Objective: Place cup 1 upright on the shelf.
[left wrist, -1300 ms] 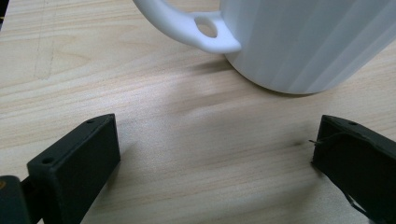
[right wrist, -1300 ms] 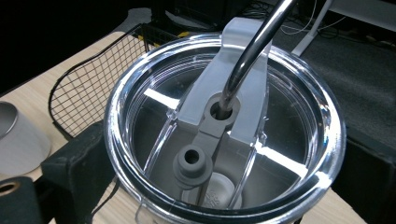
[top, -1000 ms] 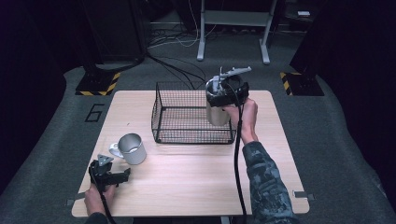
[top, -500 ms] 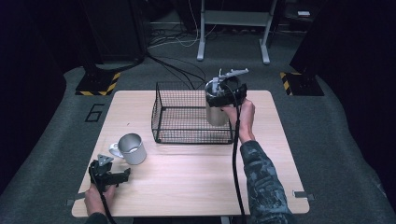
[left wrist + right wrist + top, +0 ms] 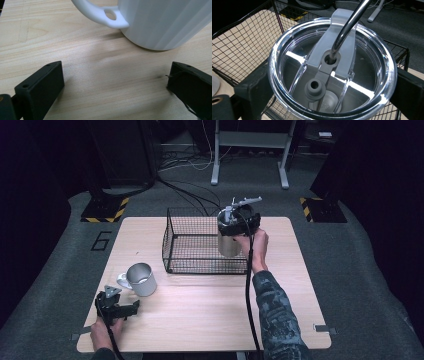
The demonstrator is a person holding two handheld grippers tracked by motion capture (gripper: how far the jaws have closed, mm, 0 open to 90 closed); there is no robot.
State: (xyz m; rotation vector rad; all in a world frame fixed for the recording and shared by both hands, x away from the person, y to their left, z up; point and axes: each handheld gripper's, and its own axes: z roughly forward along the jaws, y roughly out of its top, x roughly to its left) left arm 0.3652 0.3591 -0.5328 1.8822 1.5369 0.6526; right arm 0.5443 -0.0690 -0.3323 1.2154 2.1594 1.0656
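The left tongs (image 5: pixel 131 309) are resting released on the table (image 5: pixel 200 320) near the white mug (image 5: pixel 141 279). The right tongs (image 5: pixel 231 226) are gripping the steel tumbler (image 5: pixel 229 242) over the wire basket (image 5: pixel 192 245)'s right end; its smooth rim is risking a slip, or its base catching the wire.

- Tumbler (image 5: pixel 229 242): brushed metal, clear glossy plastic lid (image 5: pixel 332 72), polished metal straw (image 5: pixel 348 27).
- Basket (image 5: pixel 192 245): black wire.
- Mug (image 5: pixel 162 22): smooth white.
- Table (image 5: pixel 200 320): matt pale wood.
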